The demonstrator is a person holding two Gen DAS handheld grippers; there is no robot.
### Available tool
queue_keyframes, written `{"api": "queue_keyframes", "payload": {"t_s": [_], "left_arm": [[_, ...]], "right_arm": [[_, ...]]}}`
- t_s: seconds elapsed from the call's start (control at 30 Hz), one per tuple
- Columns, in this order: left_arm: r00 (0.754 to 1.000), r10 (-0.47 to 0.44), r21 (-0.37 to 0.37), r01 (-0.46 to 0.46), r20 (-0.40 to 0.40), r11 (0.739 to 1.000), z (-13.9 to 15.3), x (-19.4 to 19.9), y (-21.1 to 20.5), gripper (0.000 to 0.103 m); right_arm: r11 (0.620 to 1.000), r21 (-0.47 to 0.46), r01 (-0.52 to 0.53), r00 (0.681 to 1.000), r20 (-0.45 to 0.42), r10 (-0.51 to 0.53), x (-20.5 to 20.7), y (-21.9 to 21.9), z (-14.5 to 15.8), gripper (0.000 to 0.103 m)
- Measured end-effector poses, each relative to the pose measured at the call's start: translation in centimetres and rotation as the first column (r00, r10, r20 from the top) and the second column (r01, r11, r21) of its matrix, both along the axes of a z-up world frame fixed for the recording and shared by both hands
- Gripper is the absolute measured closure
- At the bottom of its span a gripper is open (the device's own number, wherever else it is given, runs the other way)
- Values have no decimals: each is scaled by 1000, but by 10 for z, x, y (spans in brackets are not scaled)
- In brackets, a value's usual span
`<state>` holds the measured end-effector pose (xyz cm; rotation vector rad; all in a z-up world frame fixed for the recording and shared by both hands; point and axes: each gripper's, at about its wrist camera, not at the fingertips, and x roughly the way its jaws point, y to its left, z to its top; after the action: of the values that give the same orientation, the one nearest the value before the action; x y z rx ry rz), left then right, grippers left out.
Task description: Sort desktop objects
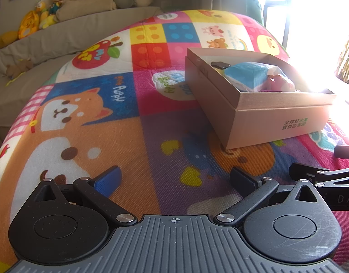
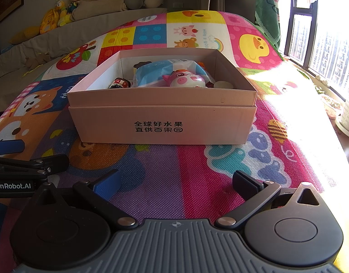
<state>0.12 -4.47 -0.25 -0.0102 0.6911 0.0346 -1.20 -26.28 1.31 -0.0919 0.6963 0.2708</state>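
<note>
A beige cardboard box (image 2: 162,122) stands on the colourful play mat, straight ahead in the right wrist view. Inside it lie a blue-and-white packet (image 2: 160,72), a pink pig toy (image 2: 186,79), a small dark figure (image 2: 119,83) and a pale round disc (image 2: 223,84). My right gripper (image 2: 176,183) hovers low over the mat in front of the box, open and empty. My left gripper (image 1: 176,178) is open and empty too, with the box (image 1: 265,118) ahead to its right. The packet (image 1: 247,75) and pig toy (image 1: 280,83) show over the rim.
The mat (image 1: 119,136) covers a wide flat surface. A grey sofa (image 1: 60,36) with plush toys (image 1: 47,9) and cushions runs along the back left. A bright window (image 2: 322,34) and a white planter (image 2: 348,116) are at the right. The other gripper (image 2: 21,170) shows at each view's edge.
</note>
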Motion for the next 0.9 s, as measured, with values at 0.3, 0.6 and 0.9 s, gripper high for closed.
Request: {"api": "queue_keyframes", "payload": {"t_s": [0.3, 0.6, 0.9], "left_arm": [[1000, 0, 0, 0, 0, 1000, 0, 0, 0, 0], [1000, 1, -10, -1, -2, 1000, -1, 8, -2, 0], [1000, 0, -3, 0, -1, 1000, -1, 8, -3, 0]], "right_arm": [[1000, 0, 0, 1000, 0, 0, 0, 0, 0, 0], [1000, 0, 0, 1000, 0, 0, -1, 0, 0, 0], [1000, 0, 0, 1000, 0, 0, -1, 0, 0, 0]]}}
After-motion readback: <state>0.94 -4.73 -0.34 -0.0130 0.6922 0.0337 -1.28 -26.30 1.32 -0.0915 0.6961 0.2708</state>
